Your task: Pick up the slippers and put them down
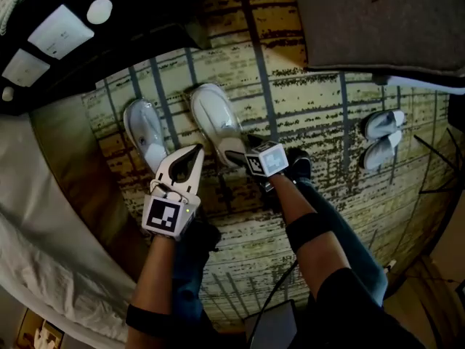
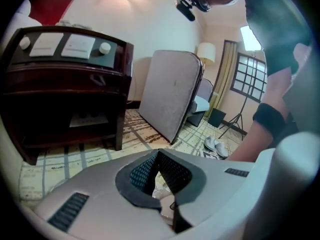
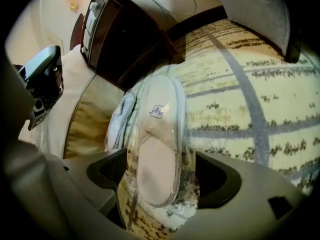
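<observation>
left gripper (image 1: 198, 150): clenched tight, pads together, tip down low between the two wrapped slippers. a pale scrap shows in the gap behind the tips, and i cannot tell if that's wrap caught there or just what lies below.
right gripper (image 1: 236, 155): jaws apart around the heel end of the right slipper (image 3: 156, 151), clear wrap pressed against both pads, so it's grasping it (toe pointing away, toward the dark furniture).
left slipper (image 1: 144, 131): down on the carpet (image 1: 312, 100), just beside the left gripper's outer jaw, heel touching it or close to it.
right slipper, place: low at the carpet, just beside its mate. whether the sole is fully down i cannot tell.
progress: reads as the late part, both slippers at floor level, side by side. what's left, i'd judge, is letting the right one go and drawing both grippers clear.
around: dark nightstand (image 1: 109, 46) beyond the toes, bed (image 1: 51, 217) on the left, grey padded panel (image 1: 378, 20) far right, a second pair of slippers (image 1: 381, 138) well apart on the carpet, a tripod (image 2: 234, 120) past them.
in the way: nothing crowds the landing spot. the person's foot (image 1: 299, 163) sits just beside the right gripper, the only close thing.
</observation>
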Demonstrator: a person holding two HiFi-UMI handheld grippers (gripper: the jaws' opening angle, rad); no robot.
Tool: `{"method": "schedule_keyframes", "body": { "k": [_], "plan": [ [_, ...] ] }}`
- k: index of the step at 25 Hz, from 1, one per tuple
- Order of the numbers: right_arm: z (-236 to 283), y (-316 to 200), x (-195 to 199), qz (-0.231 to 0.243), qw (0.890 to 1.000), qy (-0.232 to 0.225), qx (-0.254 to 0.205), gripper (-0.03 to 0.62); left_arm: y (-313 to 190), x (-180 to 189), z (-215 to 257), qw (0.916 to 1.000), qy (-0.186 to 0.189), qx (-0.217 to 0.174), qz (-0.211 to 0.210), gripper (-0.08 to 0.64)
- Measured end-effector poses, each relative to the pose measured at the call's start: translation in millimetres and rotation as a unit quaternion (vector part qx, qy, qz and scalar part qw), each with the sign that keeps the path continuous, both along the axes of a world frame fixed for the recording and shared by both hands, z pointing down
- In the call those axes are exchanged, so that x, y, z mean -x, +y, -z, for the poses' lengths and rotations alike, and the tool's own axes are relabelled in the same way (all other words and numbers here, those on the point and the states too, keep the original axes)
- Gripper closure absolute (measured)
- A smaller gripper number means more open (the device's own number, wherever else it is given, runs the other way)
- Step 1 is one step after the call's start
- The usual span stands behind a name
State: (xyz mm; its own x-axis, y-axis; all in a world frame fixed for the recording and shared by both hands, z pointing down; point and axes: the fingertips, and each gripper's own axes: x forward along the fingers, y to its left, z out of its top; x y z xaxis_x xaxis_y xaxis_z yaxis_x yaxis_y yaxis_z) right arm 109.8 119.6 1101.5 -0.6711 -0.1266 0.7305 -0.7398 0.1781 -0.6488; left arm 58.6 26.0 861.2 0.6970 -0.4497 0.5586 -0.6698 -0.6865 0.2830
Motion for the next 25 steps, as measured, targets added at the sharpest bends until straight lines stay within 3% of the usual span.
{"method": "schedule_keyframes", "body": {
  "k": [4, 8, 11, 19, 25],
  "plan": [
    [-21, 5, 12, 0.004, 1.0, -0.016, 0.002, 0.182, 3, -1, -28, 0.9999, -0.003, 0.009, -0.007, 0.558],
    [-31, 4, 6, 0.001, 1.0, -0.008, 0.0, 0.357, 1, 4, -40, 0.9999, -0.004, 0.009, -0.008, 0.558],
    [-24, 3, 9, 0.0, 1.0, -0.021, 0.0, 0.405, 2, 8, -43, 0.9999, -0.007, 0.014, -0.004, 0.558],
    [-18, 10, 10, -0.006, 0.999, -0.049, -0.01, 0.439, -1, 16, -44, 0.9998, -0.004, 0.017, 0.014, 0.558],
    [21, 1, 12, -0.003, 0.997, -0.066, -0.039, 0.44, 0, 34, -42, 0.9997, -0.007, 0.008, 0.022, 0.558]
  ]
}}
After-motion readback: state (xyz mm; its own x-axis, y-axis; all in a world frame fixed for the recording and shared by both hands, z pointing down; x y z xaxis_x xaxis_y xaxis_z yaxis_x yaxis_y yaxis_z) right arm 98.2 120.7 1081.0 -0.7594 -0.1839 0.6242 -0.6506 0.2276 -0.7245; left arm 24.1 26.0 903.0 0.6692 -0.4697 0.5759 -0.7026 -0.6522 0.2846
